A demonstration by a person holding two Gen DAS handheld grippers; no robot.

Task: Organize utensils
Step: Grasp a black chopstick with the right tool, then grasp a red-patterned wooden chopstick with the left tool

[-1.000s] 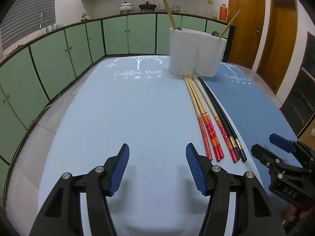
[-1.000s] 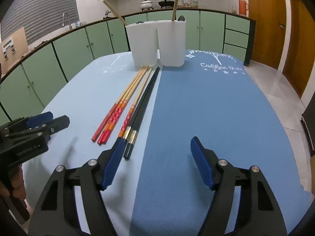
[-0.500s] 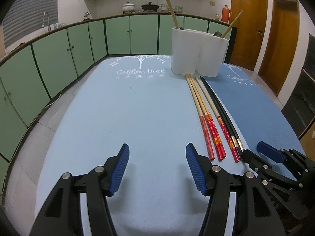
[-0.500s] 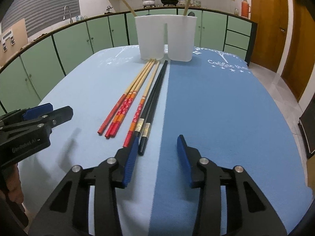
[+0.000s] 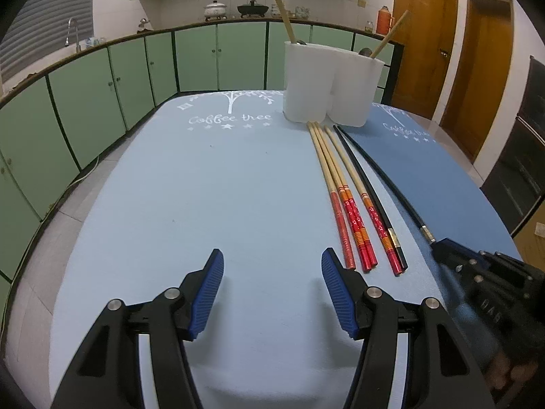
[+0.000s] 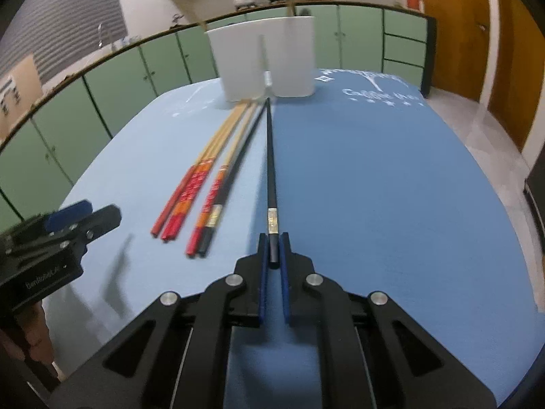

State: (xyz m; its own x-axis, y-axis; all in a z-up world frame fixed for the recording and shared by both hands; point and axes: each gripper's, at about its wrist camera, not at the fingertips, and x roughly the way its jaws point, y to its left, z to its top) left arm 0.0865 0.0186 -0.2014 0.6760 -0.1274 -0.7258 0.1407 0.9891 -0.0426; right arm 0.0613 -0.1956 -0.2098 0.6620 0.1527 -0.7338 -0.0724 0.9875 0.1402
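The right gripper (image 6: 273,250) was clamped on the butt of one black chopstick (image 6: 270,163), its tip near the white utensil holder (image 6: 262,58) — best lifted level, tip-first. The left gripper (image 5: 272,269) hung spread apart, holding nothing.

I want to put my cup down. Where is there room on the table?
Bare light-blue mat left of the red-handled chopsticks, ahead of the open left gripper. Bare dark-blue mat right of the black chopstick the right gripper holds. Crowded by the white holder.
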